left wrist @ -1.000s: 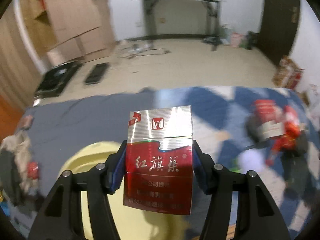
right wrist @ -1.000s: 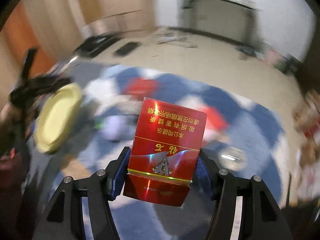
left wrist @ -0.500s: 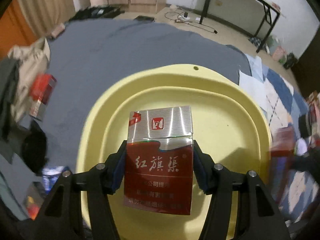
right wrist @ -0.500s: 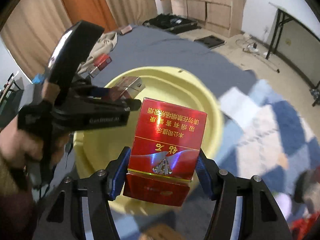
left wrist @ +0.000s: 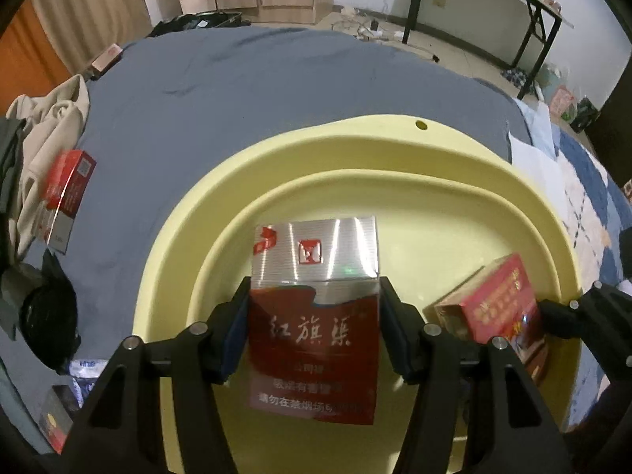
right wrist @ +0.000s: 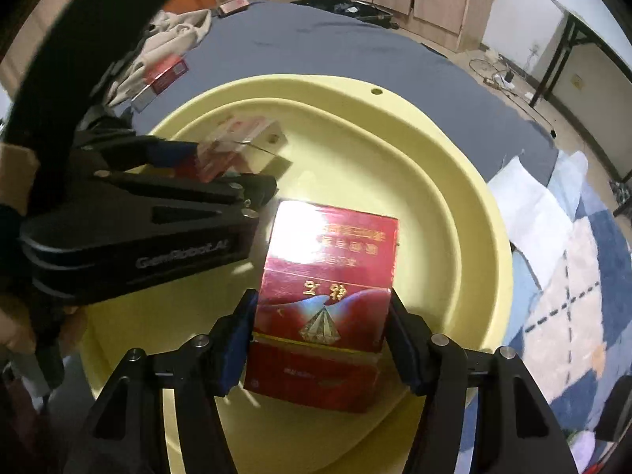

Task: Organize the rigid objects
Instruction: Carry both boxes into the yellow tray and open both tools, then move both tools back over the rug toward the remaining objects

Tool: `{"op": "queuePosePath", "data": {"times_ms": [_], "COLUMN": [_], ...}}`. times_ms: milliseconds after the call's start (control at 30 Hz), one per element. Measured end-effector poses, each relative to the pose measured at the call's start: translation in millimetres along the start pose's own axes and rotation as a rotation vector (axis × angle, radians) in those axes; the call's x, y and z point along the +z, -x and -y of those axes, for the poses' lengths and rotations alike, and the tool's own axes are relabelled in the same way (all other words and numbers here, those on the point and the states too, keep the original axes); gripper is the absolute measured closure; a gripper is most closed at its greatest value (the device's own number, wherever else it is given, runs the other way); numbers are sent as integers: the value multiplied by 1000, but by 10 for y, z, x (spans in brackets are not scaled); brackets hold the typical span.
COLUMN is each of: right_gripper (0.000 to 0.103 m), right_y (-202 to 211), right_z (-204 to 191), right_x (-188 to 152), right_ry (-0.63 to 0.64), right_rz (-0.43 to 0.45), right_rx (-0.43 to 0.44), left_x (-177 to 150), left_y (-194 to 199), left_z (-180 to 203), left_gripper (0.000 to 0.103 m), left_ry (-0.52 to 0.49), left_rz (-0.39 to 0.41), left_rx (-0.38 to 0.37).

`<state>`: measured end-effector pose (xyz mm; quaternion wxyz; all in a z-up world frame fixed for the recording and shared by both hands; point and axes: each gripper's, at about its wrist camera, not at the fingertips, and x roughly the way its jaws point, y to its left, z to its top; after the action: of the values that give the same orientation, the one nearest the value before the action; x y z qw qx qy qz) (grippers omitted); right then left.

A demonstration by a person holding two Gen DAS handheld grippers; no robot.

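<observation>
Left gripper [left wrist: 314, 330] pinches a silver-red pack [left wrist: 314, 316] by its side edges, long axis along the fingers, silver lid end pointing away, over the yellow basin [left wrist: 454, 158]. Right gripper [right wrist: 320, 335] pinches a red pack [right wrist: 330, 288] likewise, lengthwise, over the same basin on the blue bedspread [left wrist: 237, 91].

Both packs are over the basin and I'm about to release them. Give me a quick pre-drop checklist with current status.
1. Left claw clamped on the silver-and-red pack: ok.
2. Right claw clamped on the red pack: ok.
3. Both packs over the yellow basin, inside its rim: ok.
4. Basin floor under the packs free of other items: ok where visible.
5. Gap between the two claws for opening: cannot tell; they are close.
6. Packs low enough to drop gently: cannot tell.
</observation>
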<state>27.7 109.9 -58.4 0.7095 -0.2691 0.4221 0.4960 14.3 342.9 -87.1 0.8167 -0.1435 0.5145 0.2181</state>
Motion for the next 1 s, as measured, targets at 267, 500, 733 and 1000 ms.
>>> {"op": "queuePosePath", "data": {"times_ms": [267,500,733,1000], "right_gripper": [10,3,3,3], "right_y": [78,741,1822,2699], "right_z": [-145,3,786,1786], "right_x": [-17,-352,-1125,-2592], "right_ry": [20,-43,-207,-384], "right_rz": [49,151,255,280], "right_rx": [38,69,-46,-292], "left_x": [15,151,-12,-584], "left_y": [283,909,1386,1360], "left_z": [38,496,1672,2514], "left_gripper": [11,0,0,0], "left_ry": [16,-25,-101,-210], "left_rz": [52,170,220,131], "left_rx": [-53,-95,-219,-296]}}
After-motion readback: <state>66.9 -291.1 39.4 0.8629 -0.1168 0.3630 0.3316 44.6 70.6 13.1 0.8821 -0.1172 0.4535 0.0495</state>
